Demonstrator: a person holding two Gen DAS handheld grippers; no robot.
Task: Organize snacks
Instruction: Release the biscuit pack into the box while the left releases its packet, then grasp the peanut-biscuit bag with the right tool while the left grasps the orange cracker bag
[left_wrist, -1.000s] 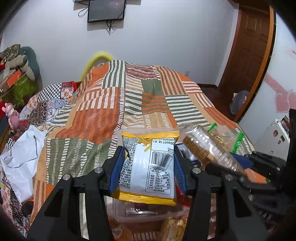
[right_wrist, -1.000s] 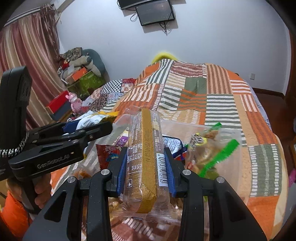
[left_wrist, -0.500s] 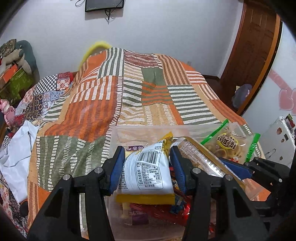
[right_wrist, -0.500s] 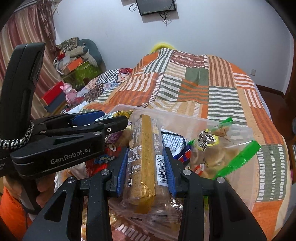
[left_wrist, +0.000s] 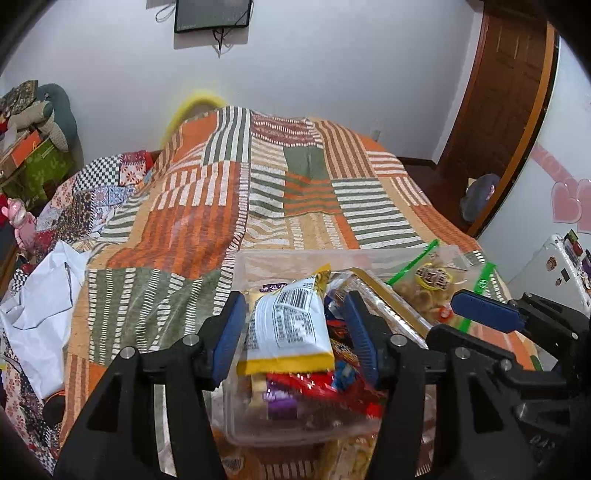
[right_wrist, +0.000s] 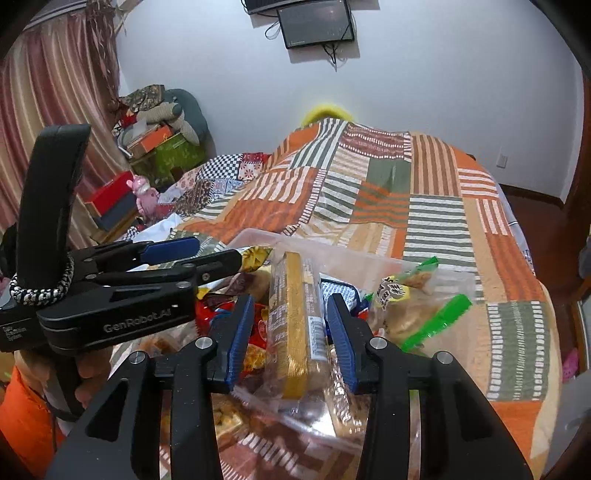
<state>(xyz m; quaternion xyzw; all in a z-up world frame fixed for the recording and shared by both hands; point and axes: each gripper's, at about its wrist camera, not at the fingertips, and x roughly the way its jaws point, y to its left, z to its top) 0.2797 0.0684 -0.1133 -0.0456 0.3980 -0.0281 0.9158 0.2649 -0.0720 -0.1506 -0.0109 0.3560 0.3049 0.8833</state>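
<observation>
Left gripper (left_wrist: 293, 332) jaws, just opening, are standing clear of the white-and-yellow snack packet (left_wrist: 290, 326) lying on the snacks heaped in the clear plastic bin (left_wrist: 295, 258) on the patchwork quilt (left_wrist: 229, 199). Right gripper (right_wrist: 291, 334) jaws, also just opening, are flanking without pressing the gold-striped biscuit sleeve (right_wrist: 297, 321) resting in the bin near its right wall, beside a green-sealed zip bag (right_wrist: 417, 302).
</observation>
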